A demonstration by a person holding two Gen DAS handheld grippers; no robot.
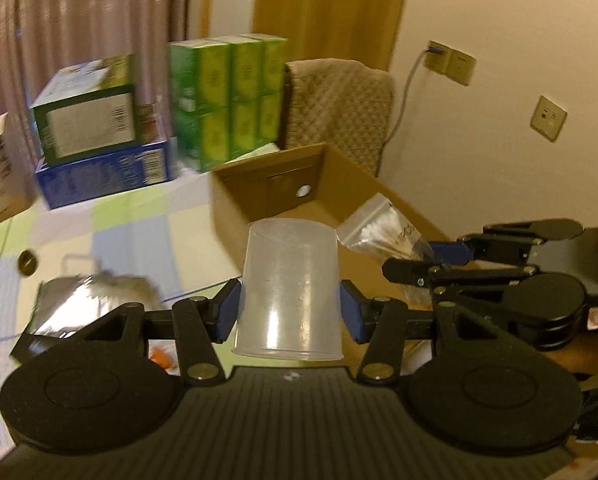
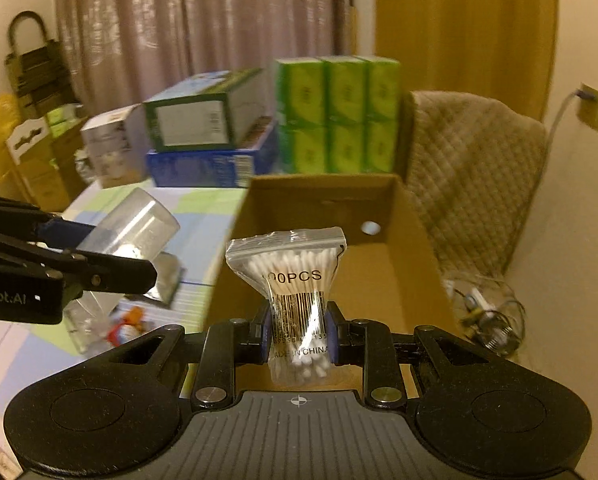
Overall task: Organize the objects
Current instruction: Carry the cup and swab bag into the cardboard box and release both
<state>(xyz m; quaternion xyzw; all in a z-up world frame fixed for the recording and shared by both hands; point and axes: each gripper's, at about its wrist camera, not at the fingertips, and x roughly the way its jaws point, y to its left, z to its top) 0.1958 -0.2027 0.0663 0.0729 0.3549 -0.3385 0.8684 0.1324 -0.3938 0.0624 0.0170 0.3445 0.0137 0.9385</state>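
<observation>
My left gripper (image 1: 289, 312) is shut on a clear plastic cup (image 1: 289, 288), held bottom-end away from me, above the table near the open cardboard box (image 1: 259, 184). My right gripper (image 2: 299, 338) is shut on a clear bag of cotton swabs (image 2: 295, 276), squeezing its lower half, in front of the cardboard box (image 2: 403, 240). In the left wrist view the right gripper (image 1: 415, 262) shows at the right with the bag (image 1: 379, 228) over the box. In the right wrist view the left gripper (image 2: 111, 256) with the cup (image 2: 133, 226) is at the left.
Green cartons (image 2: 339, 116), a green-and-white box (image 2: 195, 120) on a blue box (image 2: 211, 168) stand at the table's back. A foil packet (image 1: 87, 304) and small items (image 2: 127, 326) lie on the checked tablecloth. A padded chair (image 2: 471, 172) stands behind the box.
</observation>
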